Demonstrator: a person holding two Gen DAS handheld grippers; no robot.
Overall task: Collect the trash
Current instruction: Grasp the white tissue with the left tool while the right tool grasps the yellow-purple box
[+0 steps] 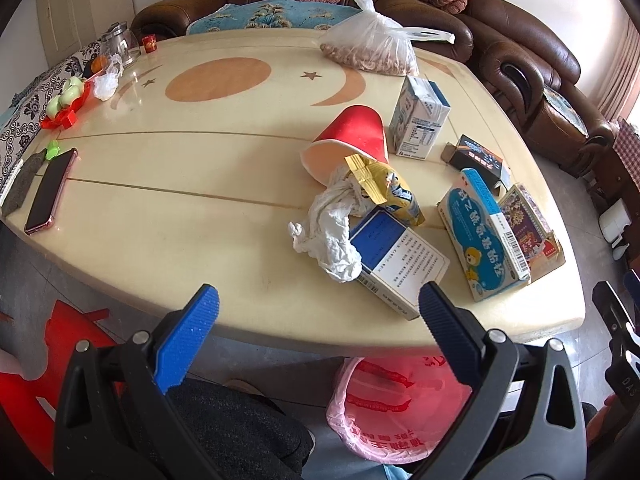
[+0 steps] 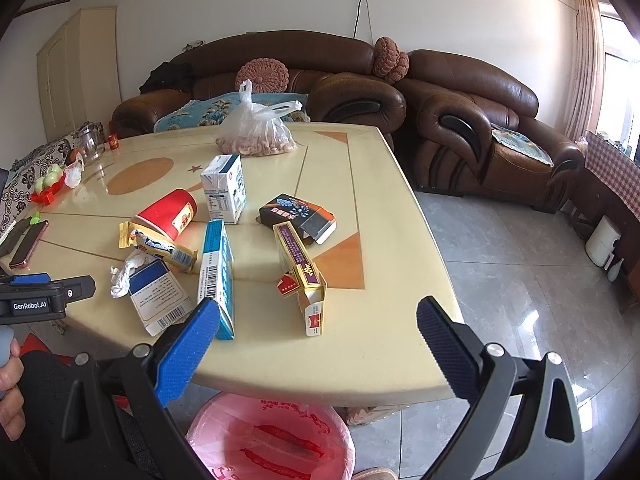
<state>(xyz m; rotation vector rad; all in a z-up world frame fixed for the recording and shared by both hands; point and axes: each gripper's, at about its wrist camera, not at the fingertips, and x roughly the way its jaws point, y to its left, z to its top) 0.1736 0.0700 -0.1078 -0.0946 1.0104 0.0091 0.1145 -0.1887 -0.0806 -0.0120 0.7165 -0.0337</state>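
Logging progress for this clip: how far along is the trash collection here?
Apparently at the start. Done: nothing visible; the pink-lined bin under the table edge shows no trash inside. In hand: nothing, the left claw and right claw are both open and empty. Left: red cup, crumpled tissue, yellow wrapper, milk carton and several boxes, all on the table.

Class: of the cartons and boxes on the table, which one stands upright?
The milk carton behind the red cup; every other box lies flat or on edge.
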